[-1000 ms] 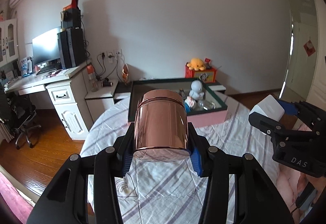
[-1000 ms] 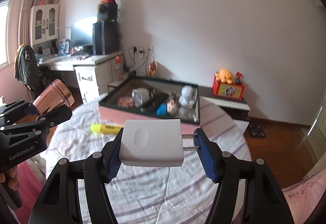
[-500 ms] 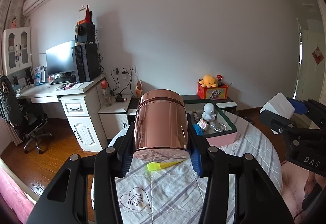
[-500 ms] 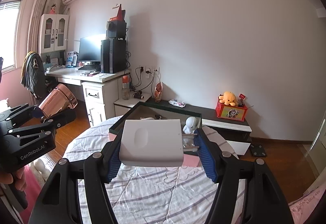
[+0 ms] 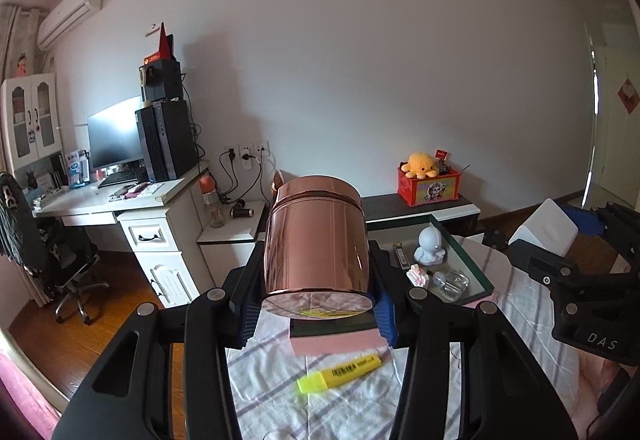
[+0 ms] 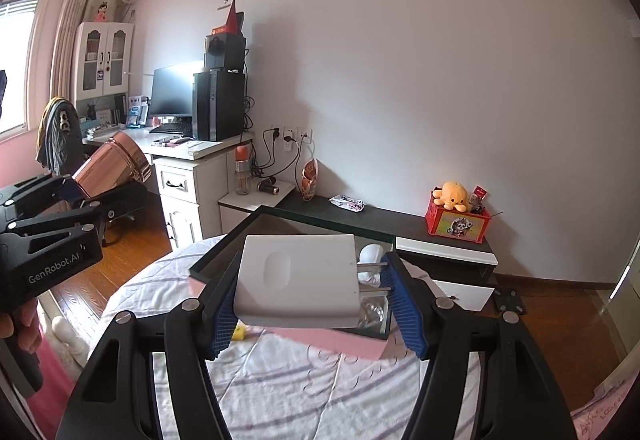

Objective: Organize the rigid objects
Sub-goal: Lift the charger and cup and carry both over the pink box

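Observation:
My left gripper (image 5: 316,304) is shut on a shiny copper-coloured round tin (image 5: 316,244), held in the air above the table; the tin also shows in the right wrist view (image 6: 110,169). My right gripper (image 6: 316,304) is shut on a white plug charger (image 6: 298,280), its two prongs pointing right; the charger also shows in the left wrist view (image 5: 546,226). Beyond both lies a pink box with a dark green rim (image 5: 472,270) (image 6: 224,246) holding a white figurine (image 5: 430,248) and small items. A yellow highlighter (image 5: 340,372) lies on the tablecloth before the box.
The round table has a white cloth with purple stripes (image 6: 320,392). Behind it stand a white desk (image 5: 160,224) with monitor and PC tower, a low dark shelf (image 6: 400,224) with a red box and orange plush, and an office chair (image 5: 60,268) at the left.
Both grippers have pulled back and up from the box, still holding the tin and the charger. The box now looks farther off and the highlighter has come into the left wrist view.

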`<state>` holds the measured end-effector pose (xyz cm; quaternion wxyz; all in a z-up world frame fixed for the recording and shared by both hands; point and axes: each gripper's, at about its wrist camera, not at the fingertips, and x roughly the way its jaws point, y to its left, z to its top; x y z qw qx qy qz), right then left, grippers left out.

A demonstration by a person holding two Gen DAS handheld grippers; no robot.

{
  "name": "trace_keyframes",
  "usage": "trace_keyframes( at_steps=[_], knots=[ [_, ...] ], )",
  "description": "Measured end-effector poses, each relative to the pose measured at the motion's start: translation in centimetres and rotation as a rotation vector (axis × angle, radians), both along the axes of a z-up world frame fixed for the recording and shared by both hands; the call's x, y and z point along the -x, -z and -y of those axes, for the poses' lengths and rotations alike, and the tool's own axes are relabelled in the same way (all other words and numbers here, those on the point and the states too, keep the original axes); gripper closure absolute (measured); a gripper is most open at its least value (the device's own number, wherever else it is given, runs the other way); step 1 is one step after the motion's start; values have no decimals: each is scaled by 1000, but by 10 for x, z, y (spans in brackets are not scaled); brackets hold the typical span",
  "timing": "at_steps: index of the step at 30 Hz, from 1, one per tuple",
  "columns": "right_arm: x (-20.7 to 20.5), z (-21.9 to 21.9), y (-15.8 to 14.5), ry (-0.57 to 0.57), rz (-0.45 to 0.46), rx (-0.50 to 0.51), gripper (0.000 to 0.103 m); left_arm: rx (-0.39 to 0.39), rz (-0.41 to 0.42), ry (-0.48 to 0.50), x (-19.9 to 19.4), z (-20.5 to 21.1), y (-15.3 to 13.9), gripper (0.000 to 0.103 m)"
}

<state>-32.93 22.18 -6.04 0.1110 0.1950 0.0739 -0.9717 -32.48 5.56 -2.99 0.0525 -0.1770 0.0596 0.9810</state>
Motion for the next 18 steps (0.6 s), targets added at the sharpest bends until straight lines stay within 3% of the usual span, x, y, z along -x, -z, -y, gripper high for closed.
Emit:
trace_keyframes(
  at_steps=[11,18],
  knots=[
    [96,-7,33,2,91,1,36,56,94,30,100,-23,24,56],
    [147,-10,75,2,203,3,36,60,203,50,155,-37,66,56]
  ],
)
